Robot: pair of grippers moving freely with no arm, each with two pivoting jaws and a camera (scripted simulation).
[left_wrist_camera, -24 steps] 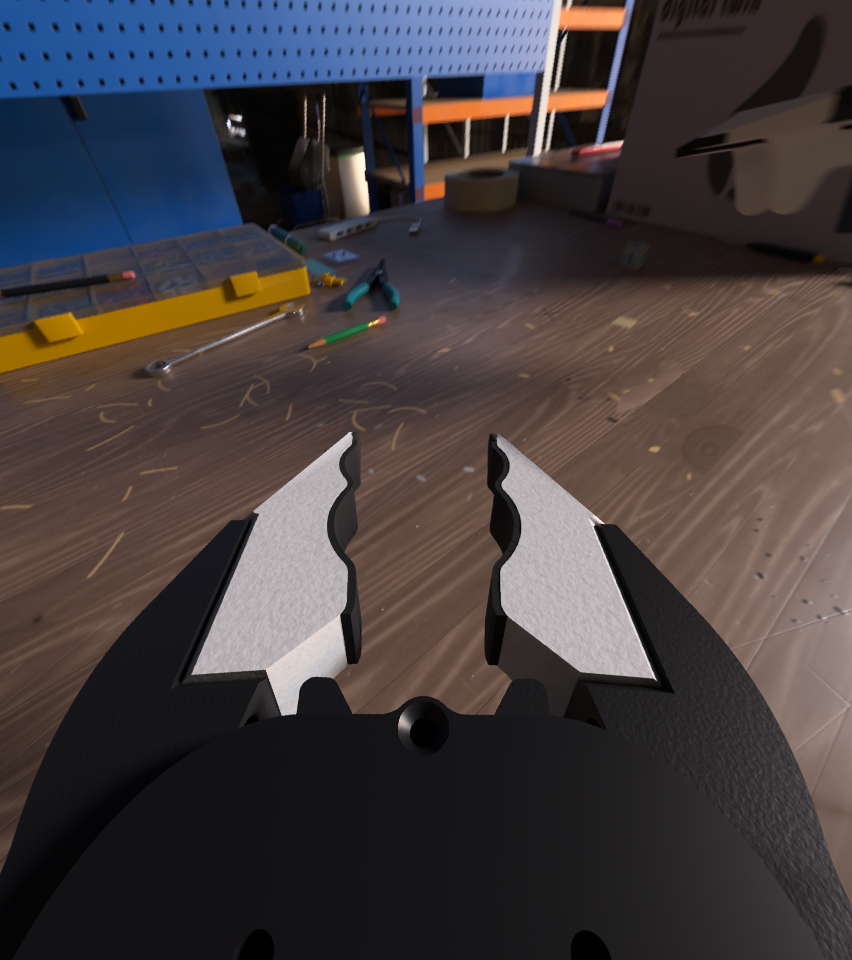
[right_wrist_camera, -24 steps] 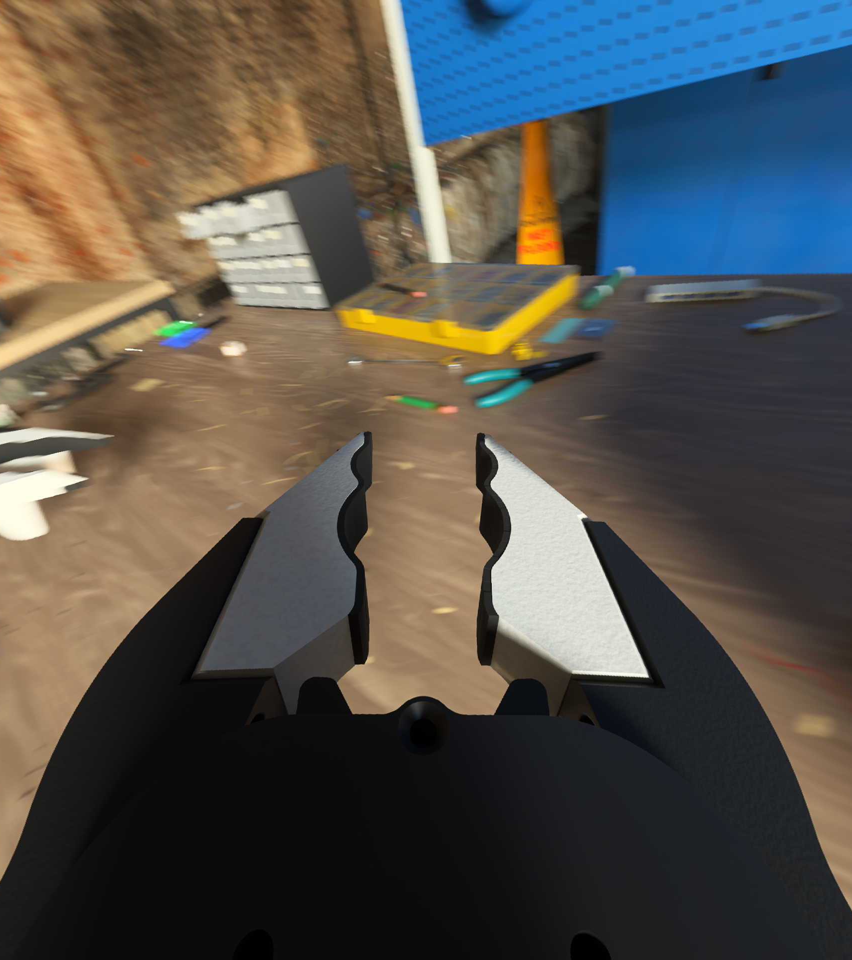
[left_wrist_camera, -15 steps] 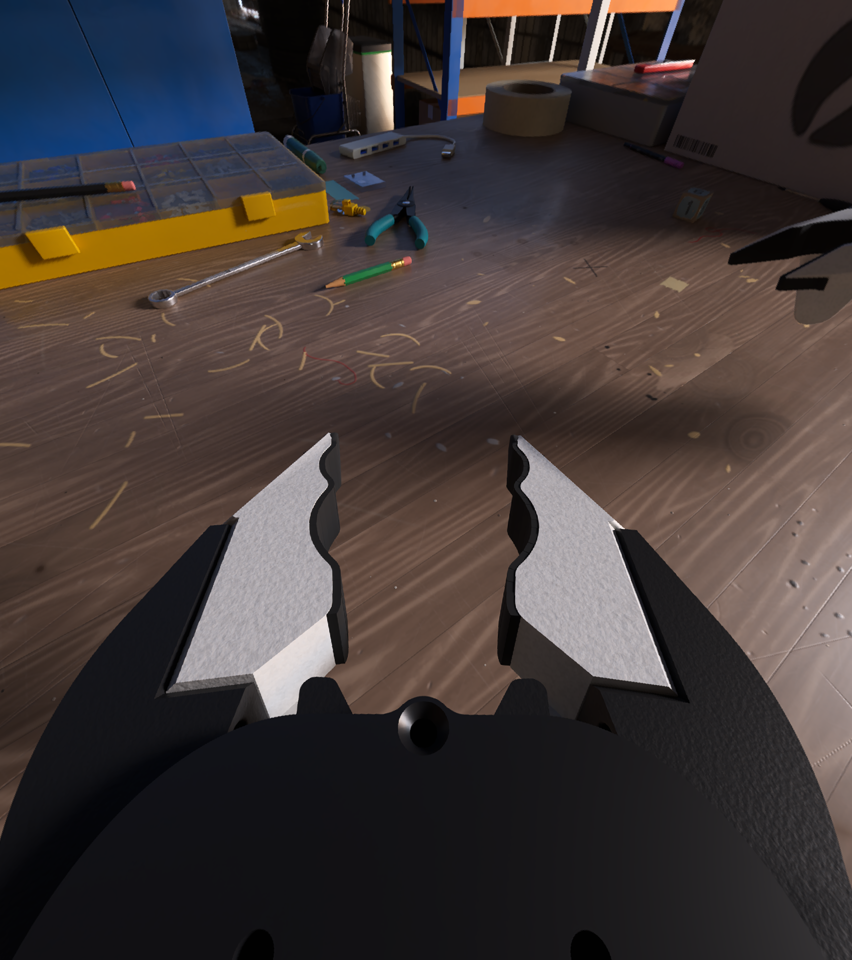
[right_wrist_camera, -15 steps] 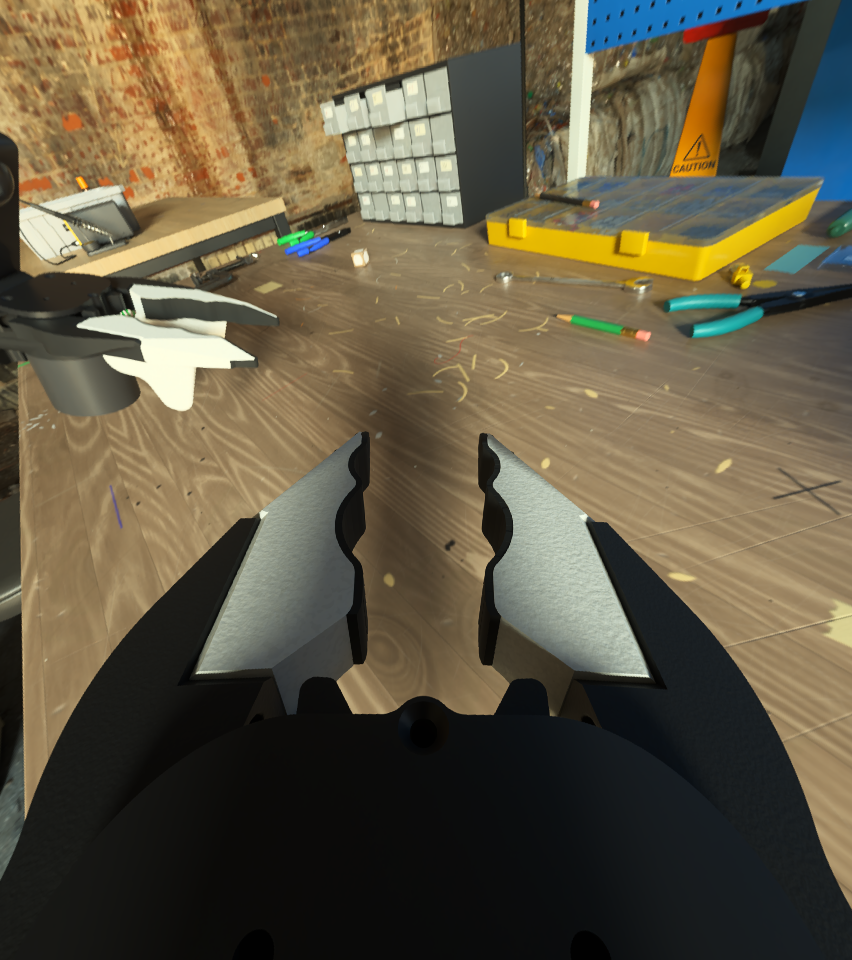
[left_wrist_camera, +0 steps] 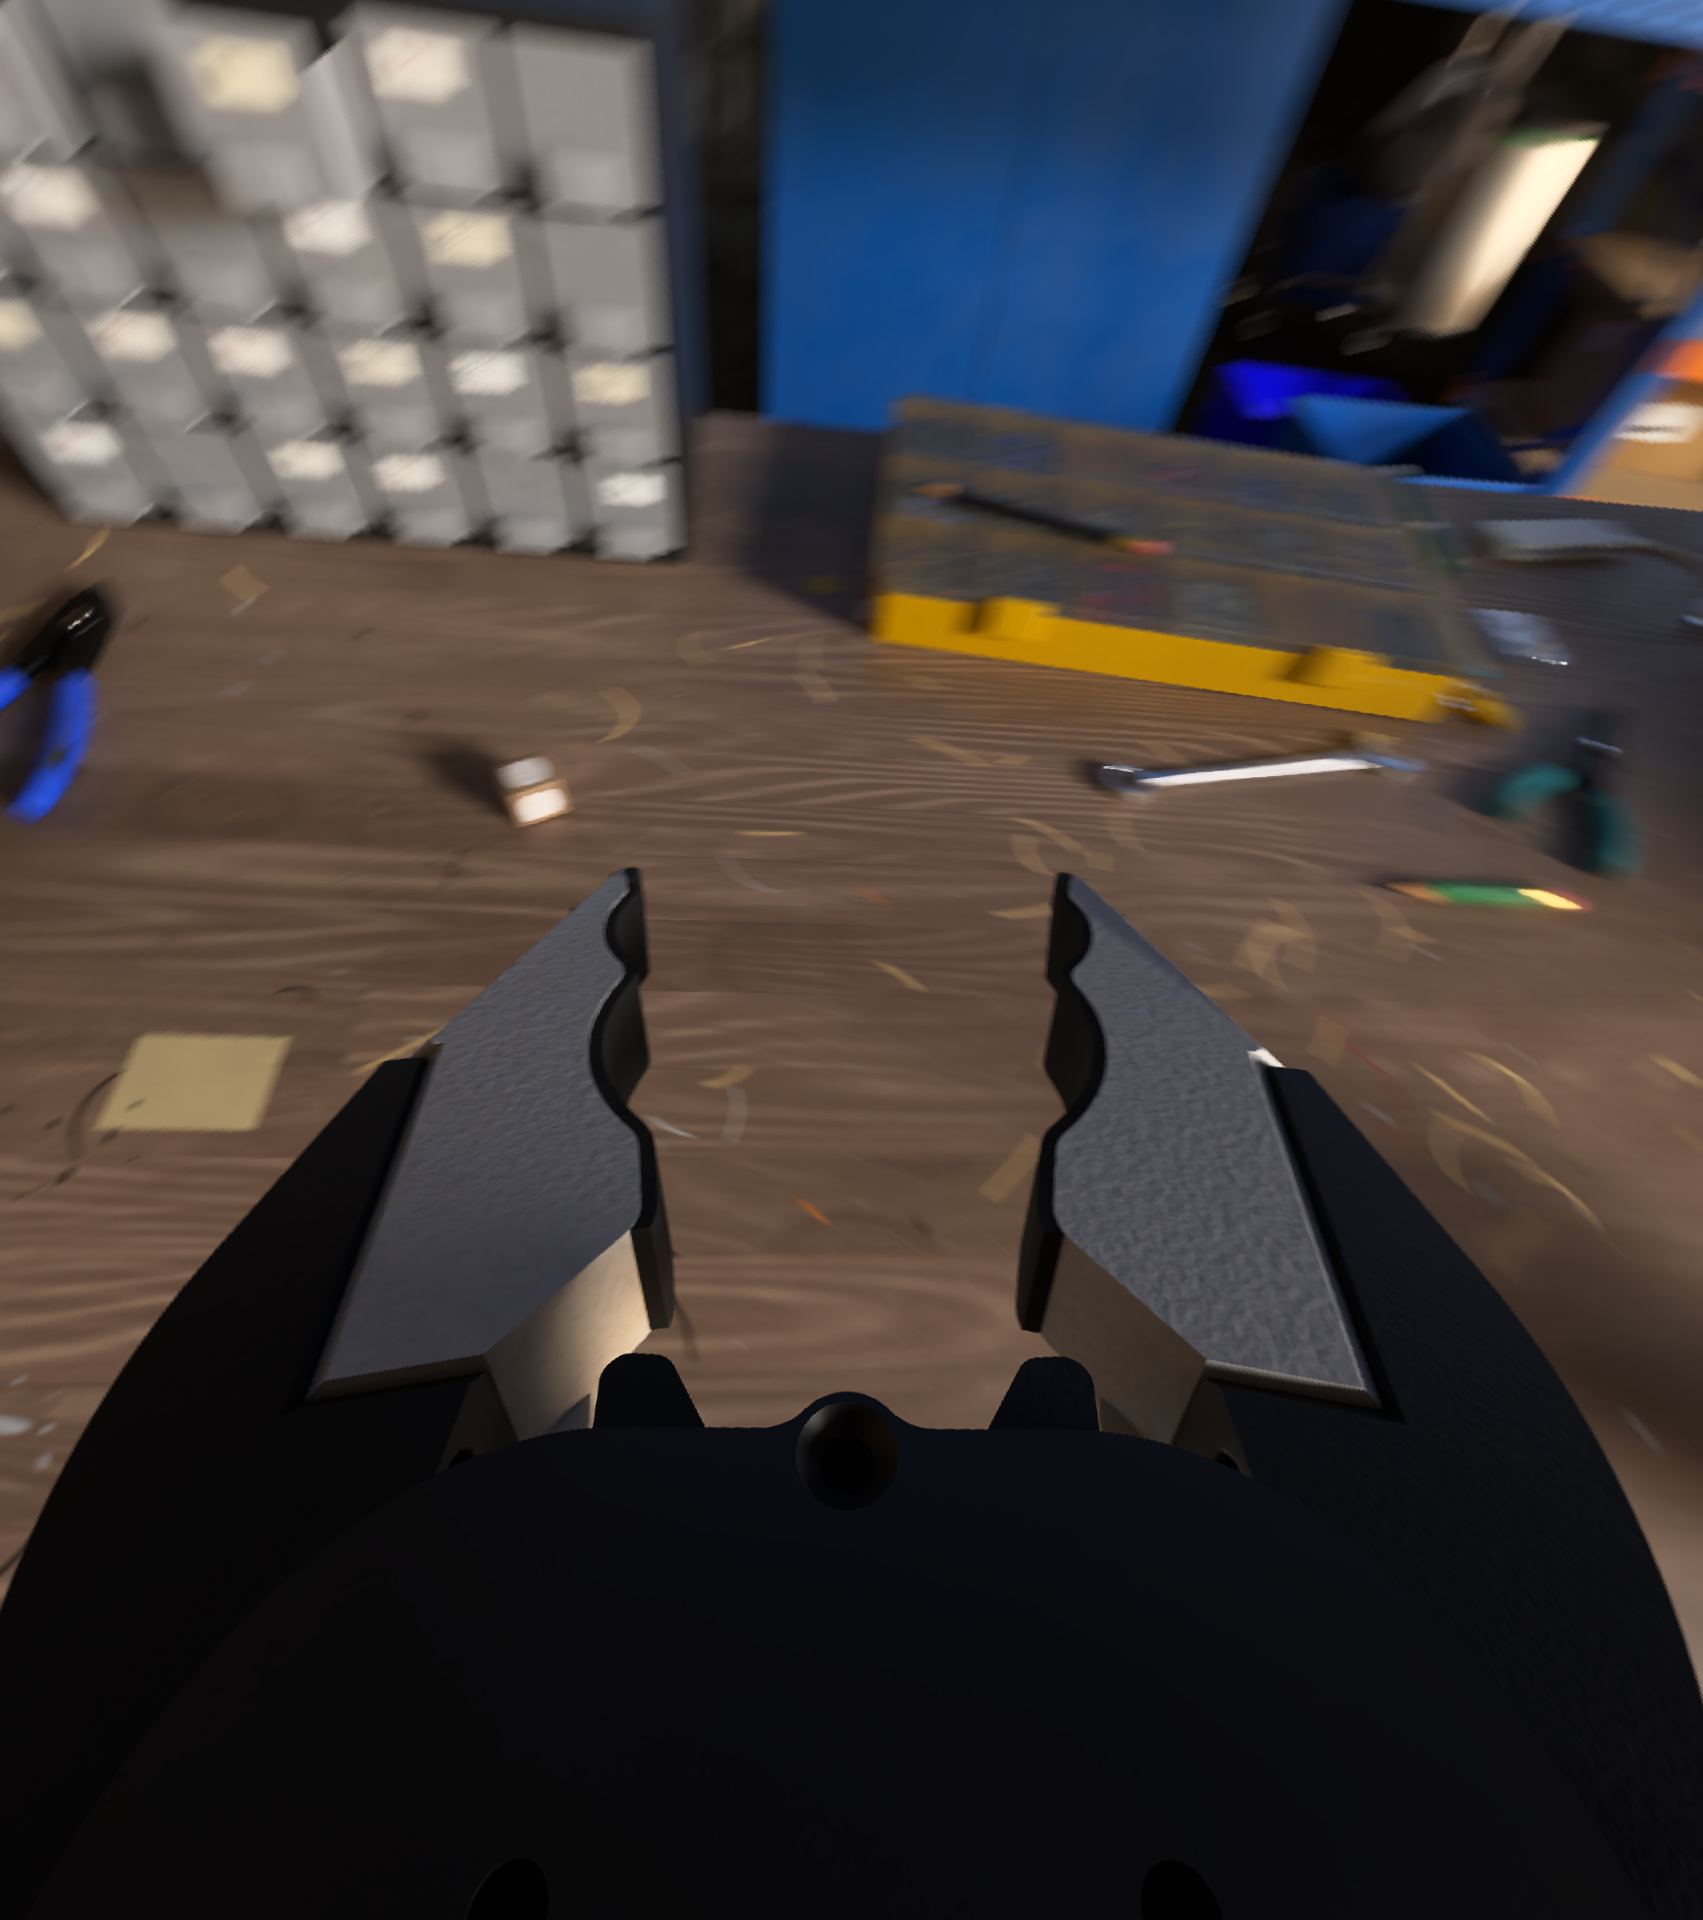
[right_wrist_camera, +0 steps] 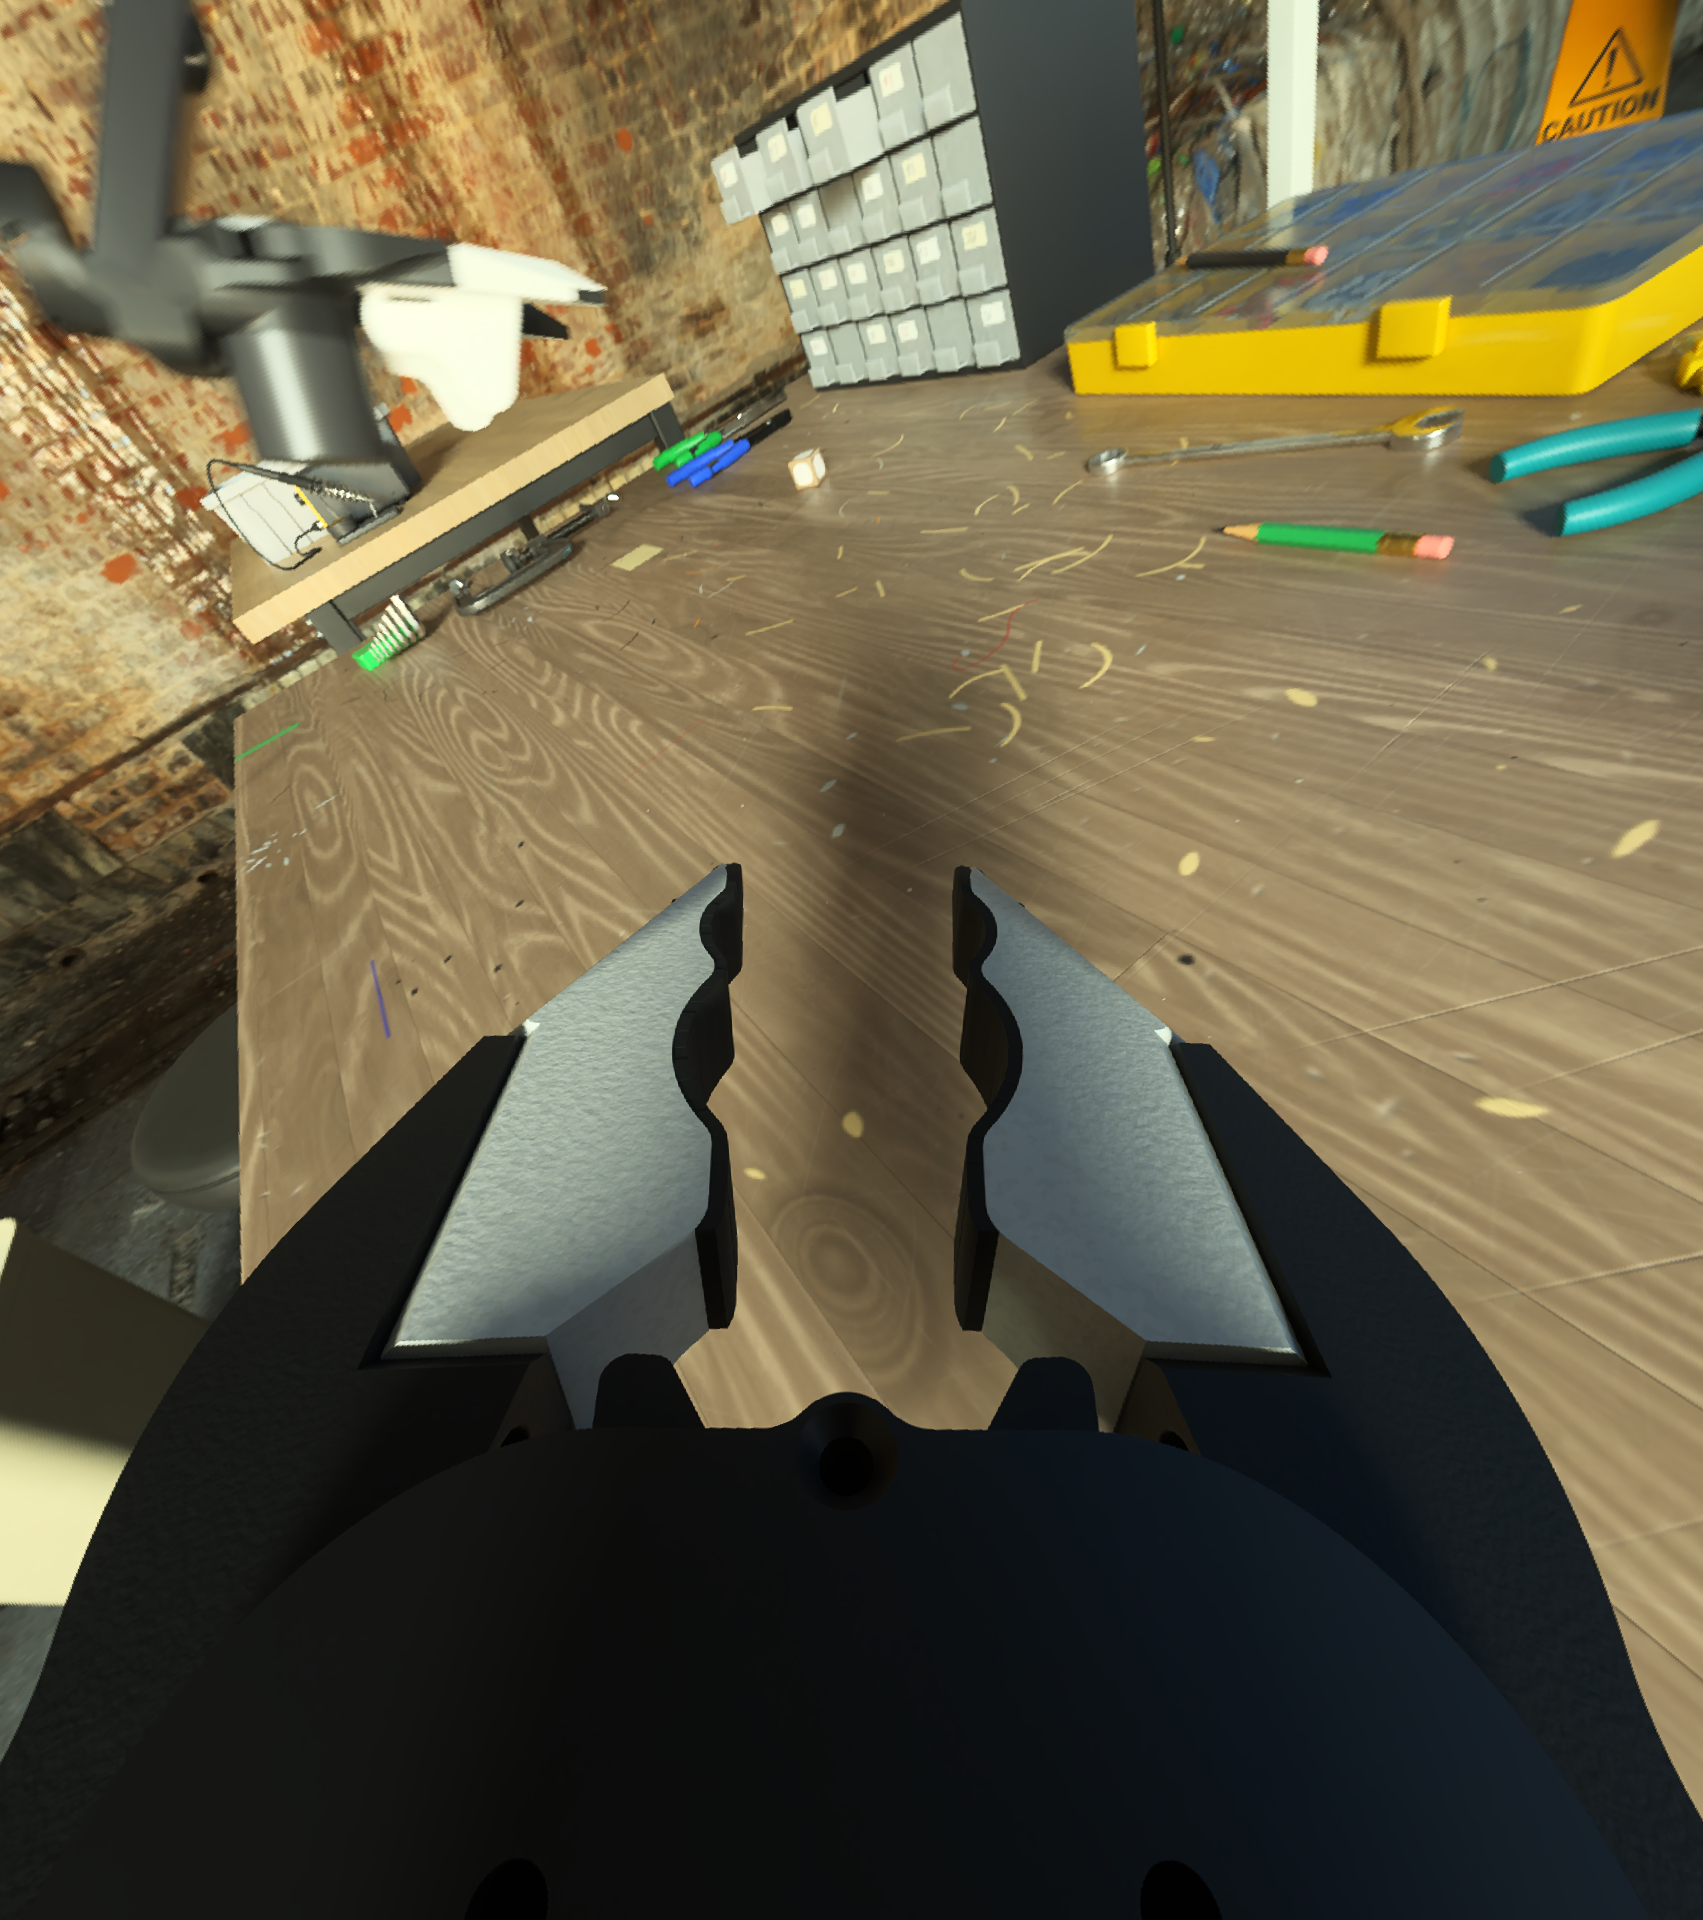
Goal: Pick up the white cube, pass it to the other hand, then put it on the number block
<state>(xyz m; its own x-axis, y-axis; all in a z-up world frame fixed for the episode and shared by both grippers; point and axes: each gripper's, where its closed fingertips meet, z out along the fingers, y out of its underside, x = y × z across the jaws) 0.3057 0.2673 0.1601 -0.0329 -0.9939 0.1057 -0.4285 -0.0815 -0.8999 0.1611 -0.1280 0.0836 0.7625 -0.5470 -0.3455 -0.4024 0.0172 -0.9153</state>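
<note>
A small pale cube point(left_wrist_camera: 530, 790) lies on the wooden table, ahead and left of my left gripper point(left_wrist_camera: 847, 883). That gripper is open wide and empty above the table, and its view is blurred by motion. The same cube shows far off in the right wrist view point(right_wrist_camera: 805, 468), near the drawer cabinet. I cannot tell whether it is the white cube or the number block, and I see no second cube. My right gripper point(right_wrist_camera: 847, 878) is open and empty over bare table. The left gripper point(right_wrist_camera: 566, 307) also shows at the upper left of the right wrist view, raised and blurred.
A yellow organiser box point(left_wrist_camera: 1169, 644) and a grey drawer cabinet point(left_wrist_camera: 307, 312) stand at the back. A wrench point(right_wrist_camera: 1262, 445), teal pliers point(right_wrist_camera: 1636, 468), a green pencil point(right_wrist_camera: 1335, 538) and blue-handled pliers point(left_wrist_camera: 16, 717) lie about. A raised wooden shelf point(right_wrist_camera: 473, 488) and the table's left edge point(right_wrist_camera: 239, 935) lie to the left.
My left gripper has swung left toward the drawer cabinet and opened wider; the cube has come into its view. The right wrist view has rolled, and the left gripper sits higher in it.
</note>
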